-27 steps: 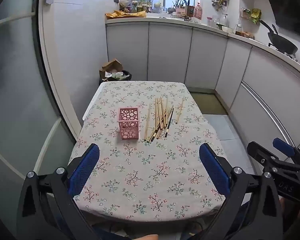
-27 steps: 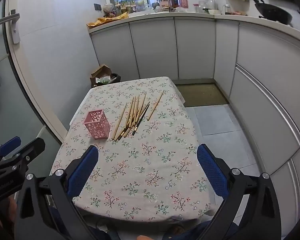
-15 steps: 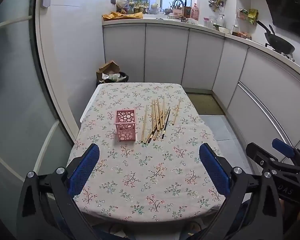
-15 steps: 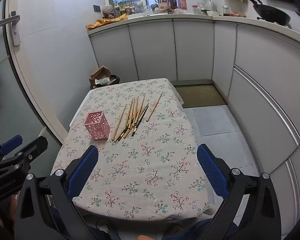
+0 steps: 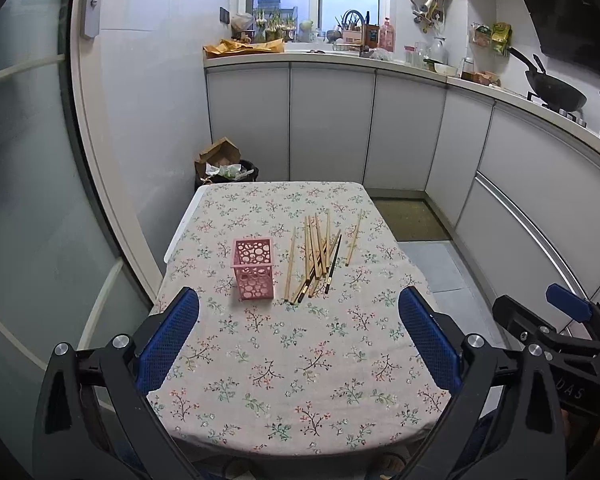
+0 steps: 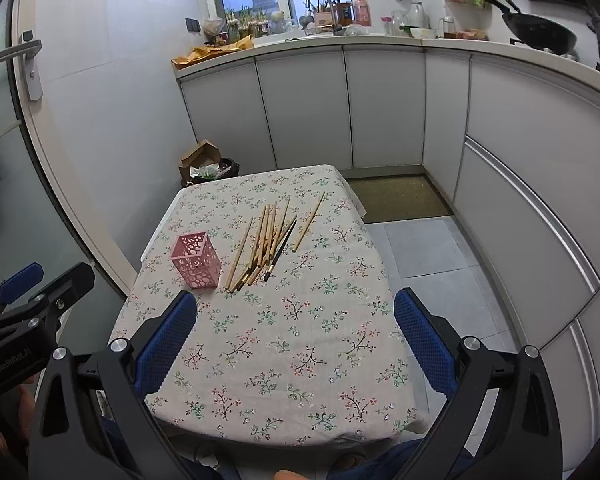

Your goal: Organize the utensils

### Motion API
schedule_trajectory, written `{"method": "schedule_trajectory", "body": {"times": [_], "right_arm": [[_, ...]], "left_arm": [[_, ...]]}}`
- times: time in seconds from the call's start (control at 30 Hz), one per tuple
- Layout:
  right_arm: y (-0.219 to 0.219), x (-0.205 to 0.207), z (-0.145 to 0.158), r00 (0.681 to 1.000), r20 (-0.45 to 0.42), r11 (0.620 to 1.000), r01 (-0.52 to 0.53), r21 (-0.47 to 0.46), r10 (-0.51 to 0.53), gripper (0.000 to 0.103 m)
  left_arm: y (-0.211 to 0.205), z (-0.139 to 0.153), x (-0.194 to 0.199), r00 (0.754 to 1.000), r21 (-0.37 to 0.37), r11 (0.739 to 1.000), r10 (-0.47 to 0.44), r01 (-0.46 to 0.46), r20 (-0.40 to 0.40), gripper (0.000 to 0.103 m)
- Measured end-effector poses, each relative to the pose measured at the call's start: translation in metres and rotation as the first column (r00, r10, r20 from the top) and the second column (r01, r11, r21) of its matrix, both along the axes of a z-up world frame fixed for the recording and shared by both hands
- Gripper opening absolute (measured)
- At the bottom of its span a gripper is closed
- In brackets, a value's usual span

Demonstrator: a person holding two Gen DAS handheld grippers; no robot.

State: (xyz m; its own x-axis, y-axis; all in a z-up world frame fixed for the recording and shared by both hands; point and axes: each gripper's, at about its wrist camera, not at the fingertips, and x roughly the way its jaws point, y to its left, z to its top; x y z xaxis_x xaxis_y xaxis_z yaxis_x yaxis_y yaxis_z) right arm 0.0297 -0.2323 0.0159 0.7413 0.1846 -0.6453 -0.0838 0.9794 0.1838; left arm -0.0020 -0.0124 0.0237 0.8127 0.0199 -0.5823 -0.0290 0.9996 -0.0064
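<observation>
Chopsticks being seen as loose bundle lying flat at frame centre on floral tablecloth, just right of upright pink perforated holder; one chopstick lying slightly apart at right. Left gripper being held low in frame, jaws wide apart, nothing clamped. Right gripper likewise being held wide apart and empty over near table edge.

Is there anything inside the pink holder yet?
The pink holder shows no utensil sticking out above its rim, and its cut-out holes show only pink. The chopsticks all lie on the tablecloth beside it. The holder's floor is hidden.
</observation>
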Motion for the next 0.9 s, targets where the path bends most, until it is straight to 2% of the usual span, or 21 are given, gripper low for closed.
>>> {"method": "schedule_trajectory", "body": {"times": [0.9], "right_arm": [[-0.0013,0.0004,0.0015,1.000,0.002,1.000,0.002,0.011,-0.002,0.096]], "left_arm": [[-0.0098,0.0093,-0.0009,1.000,0.006,1.000,-0.017,0.017,0.023,0.096]]}}
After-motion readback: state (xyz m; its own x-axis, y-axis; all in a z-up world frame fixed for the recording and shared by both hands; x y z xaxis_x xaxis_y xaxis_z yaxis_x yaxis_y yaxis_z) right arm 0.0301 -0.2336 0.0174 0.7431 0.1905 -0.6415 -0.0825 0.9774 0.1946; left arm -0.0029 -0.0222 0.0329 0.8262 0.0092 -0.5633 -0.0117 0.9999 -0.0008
